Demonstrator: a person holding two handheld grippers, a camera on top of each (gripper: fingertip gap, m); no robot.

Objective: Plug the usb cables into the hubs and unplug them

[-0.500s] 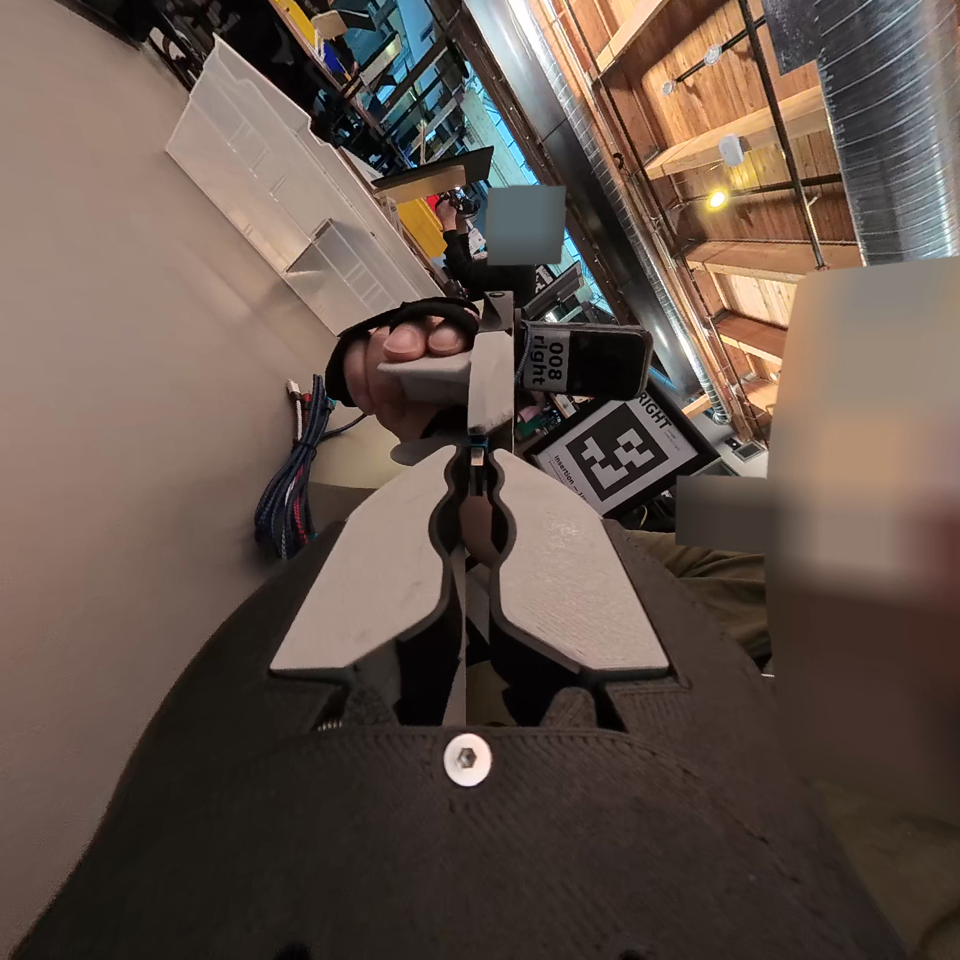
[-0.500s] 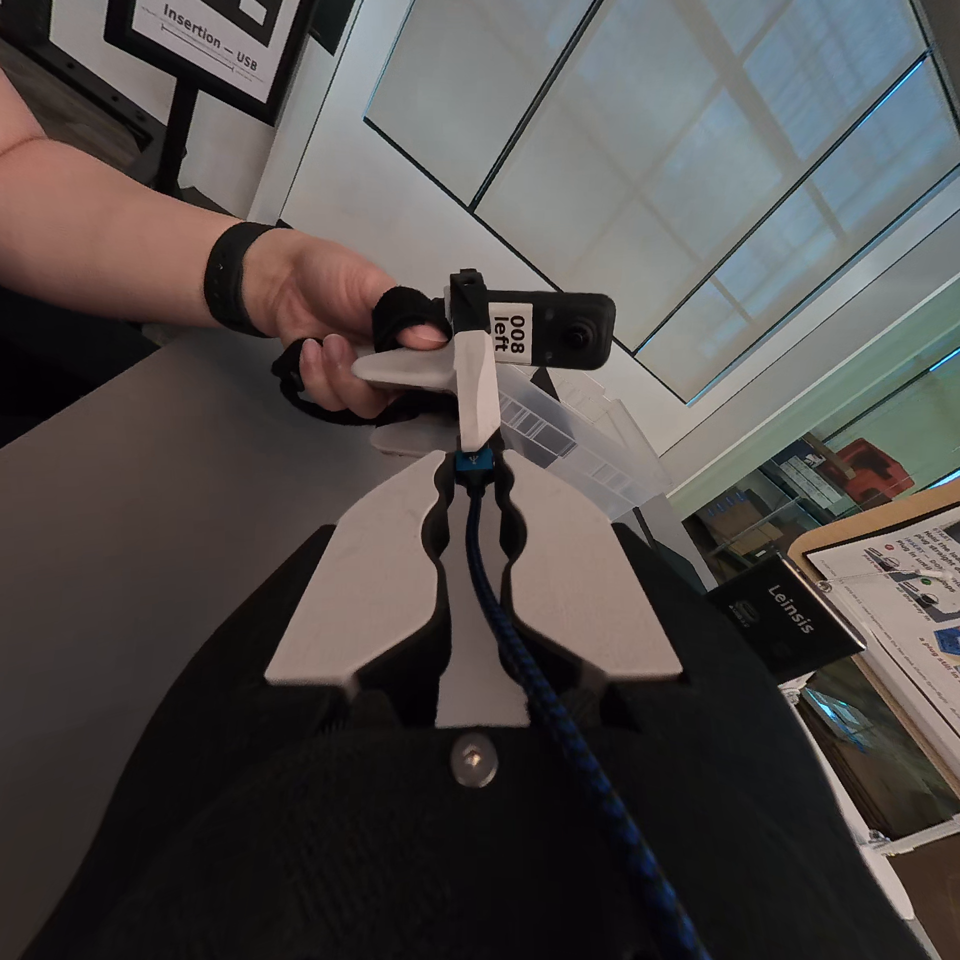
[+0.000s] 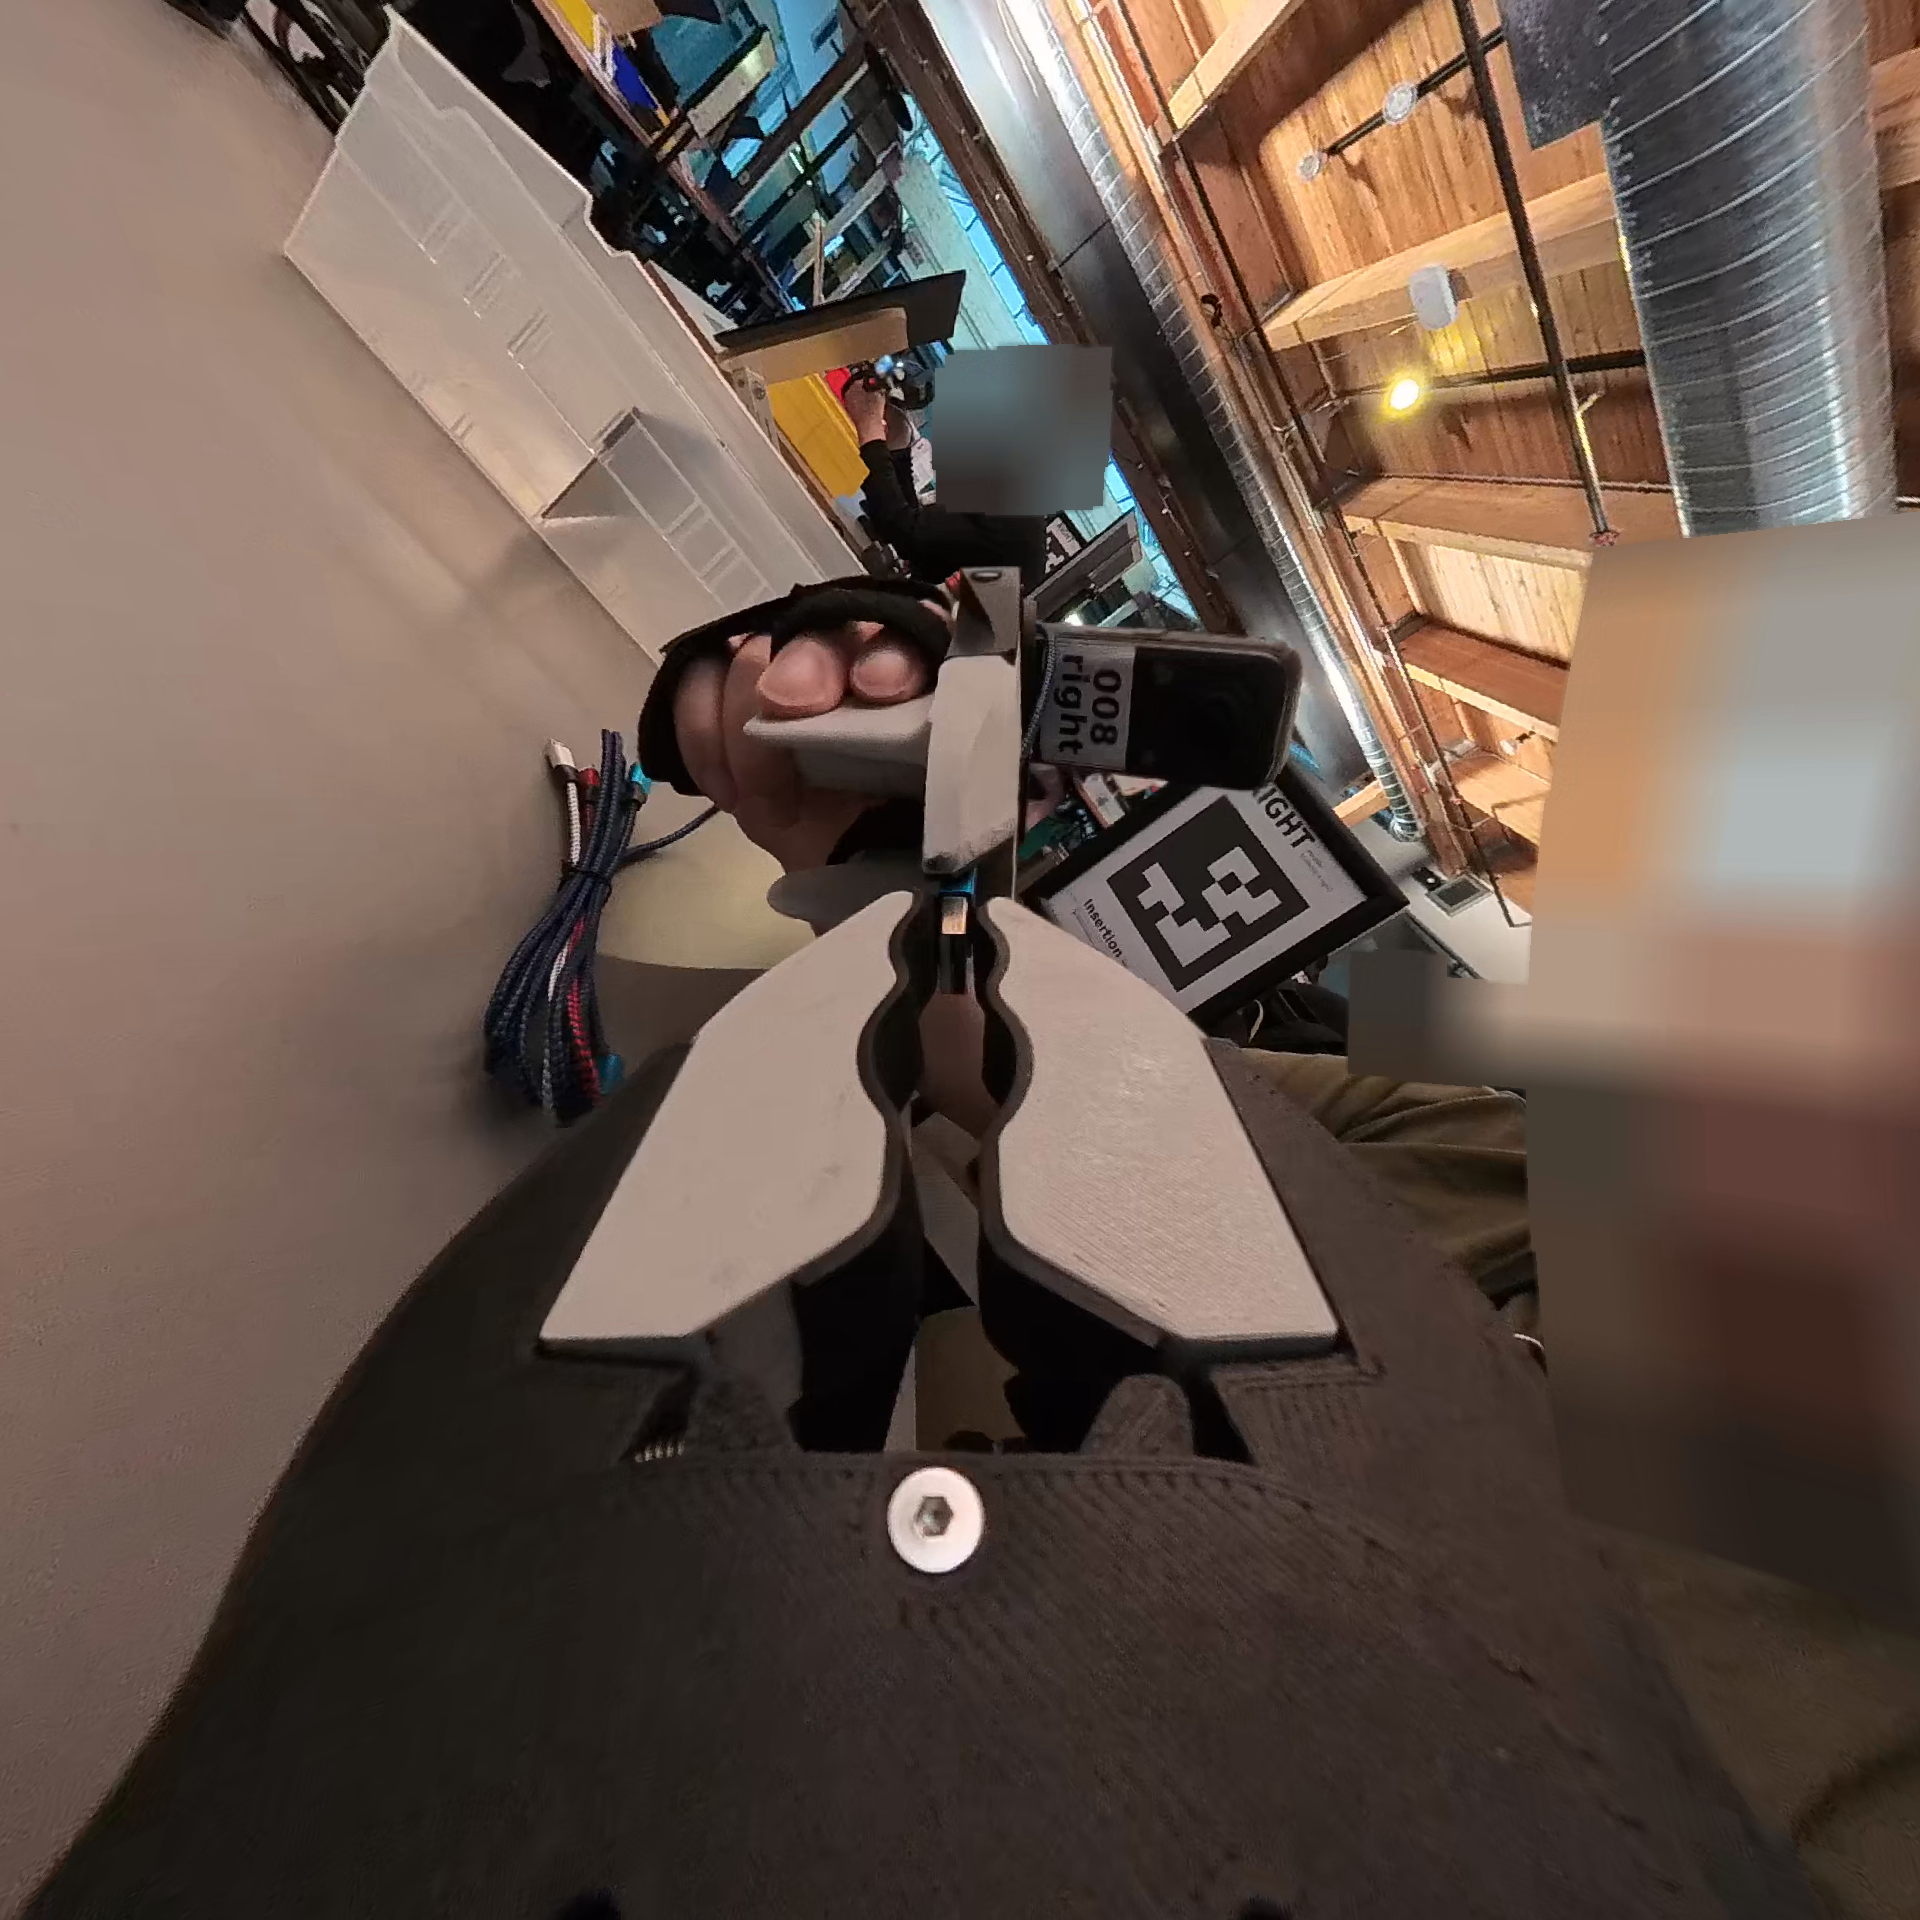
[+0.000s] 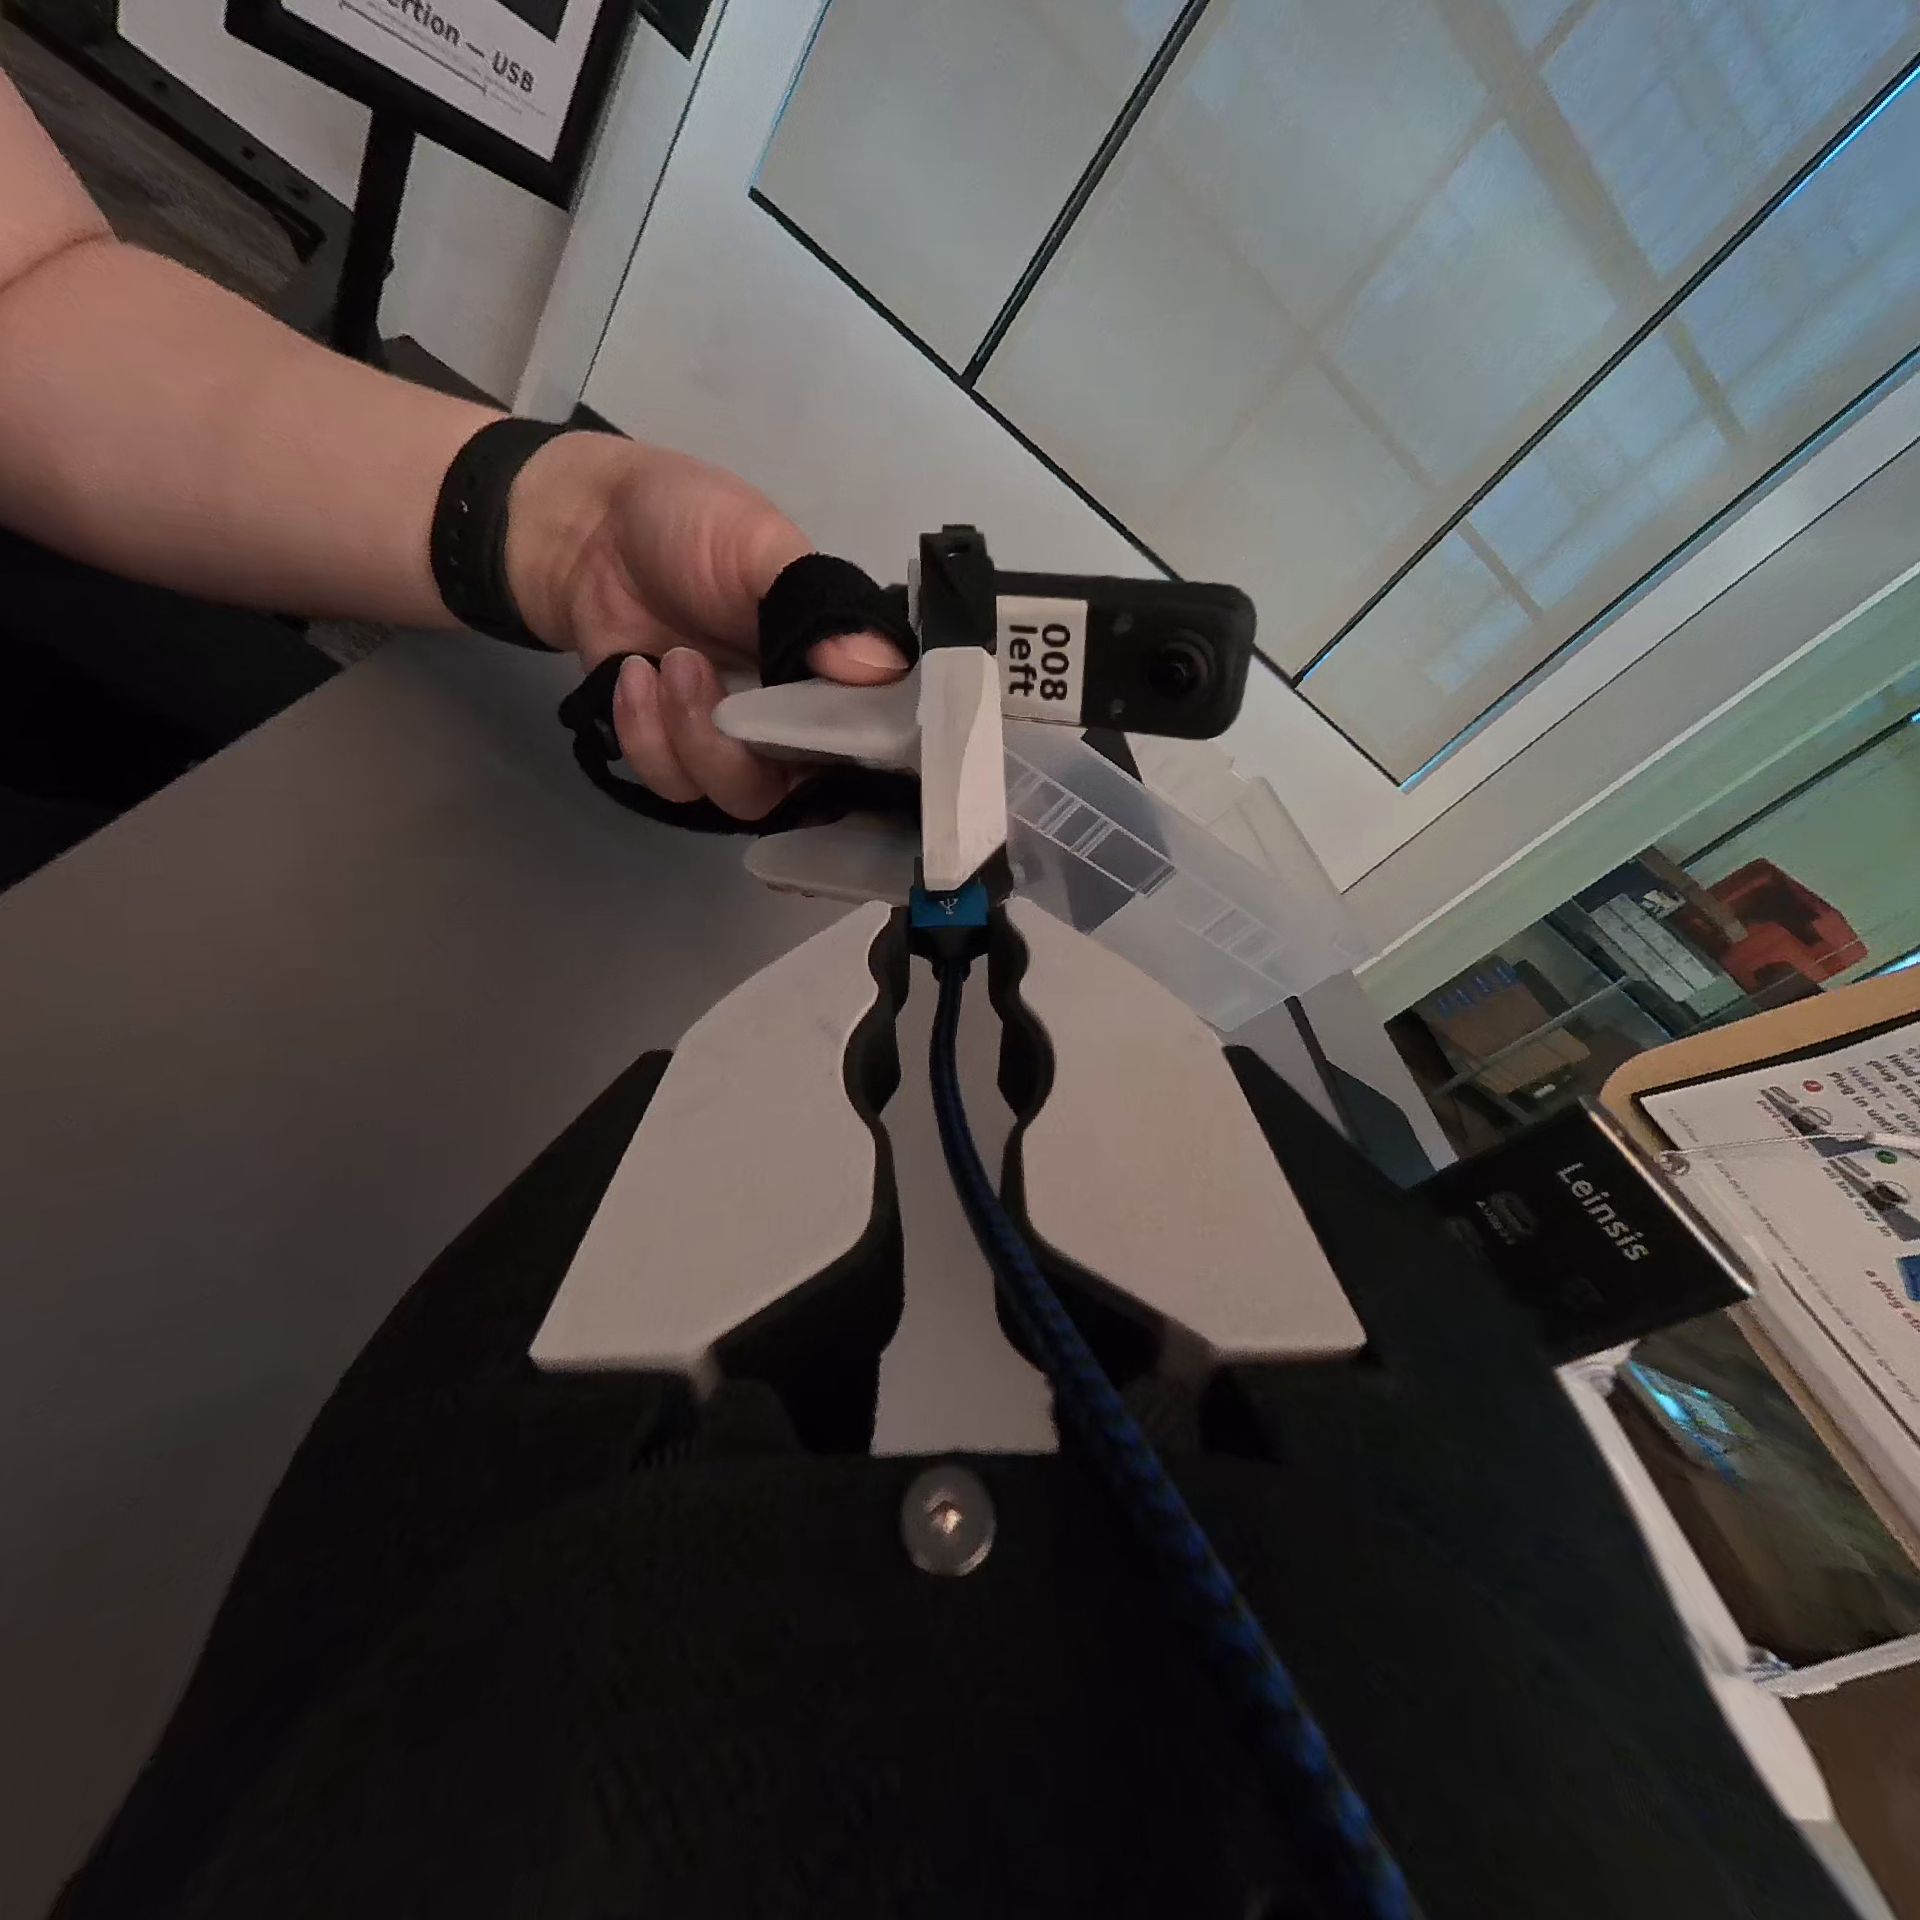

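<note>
My two grippers meet tip to tip above the grey table (image 3: 208,727). My right gripper (image 4: 951,930) is shut on the blue plug (image 4: 948,906) of a dark blue braided USB cable (image 4: 997,1226), which trails back over its body. In the left wrist view the right gripper (image 3: 951,860) is edge-on, and the plug's metal end (image 3: 951,920) reaches between the tips of my left gripper (image 3: 951,916). The left gripper is nearly shut on a small dark piece, the hub (image 3: 954,971), mostly hidden. The left gripper (image 4: 951,868) is edge-on in the right wrist view.
A bundle of braided cables (image 3: 561,935) lies on the table at left. A clear plastic bin (image 3: 499,291) stands behind it. A framed marker sign (image 3: 1205,904), a black box (image 4: 1590,1247), an instruction sheet (image 4: 1818,1195) and a background person (image 3: 935,540) are around. My left and right fingertips are right by each other.
Almost nothing. Both grippers stay tip to tip, and the plug's metal end shows a little more between the left fingertips.
</note>
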